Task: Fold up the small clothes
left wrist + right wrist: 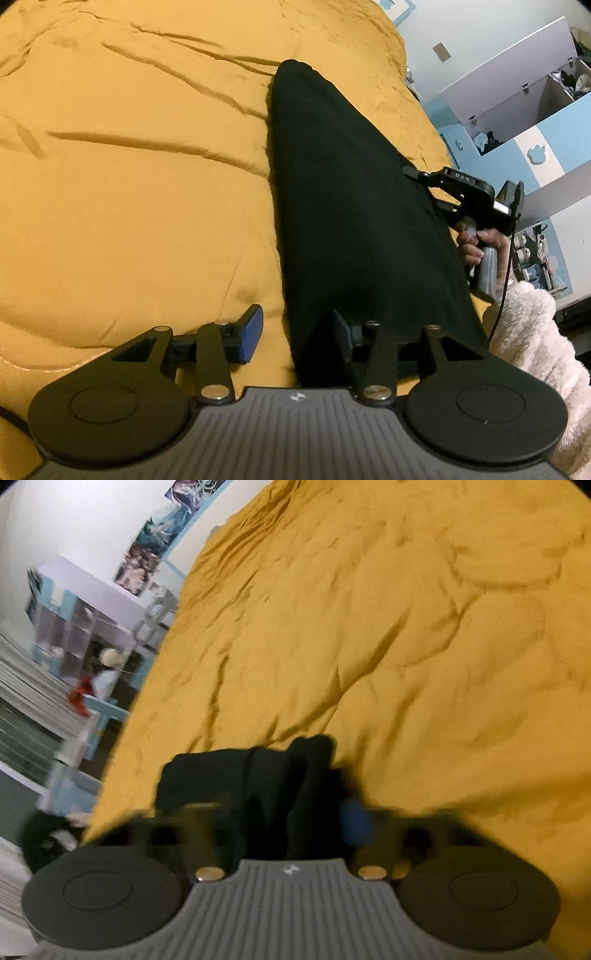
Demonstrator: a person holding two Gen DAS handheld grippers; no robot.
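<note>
From your left wrist, your left gripper (295,334) is standing spread, the black garment (343,206) lying along the bed (129,184) near its right edge.

From your right wrist, your right gripper (291,812) is pinching that garment's bunched end.

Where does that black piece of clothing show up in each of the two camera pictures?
Left wrist view: the black garment runs as a long strip from upper middle down to the bottom, right of centre.
Right wrist view: it sits bunched at lower centre, blurred, just ahead of the tongs.
Shared landmark: the mustard-yellow bedspread under it.
</note>
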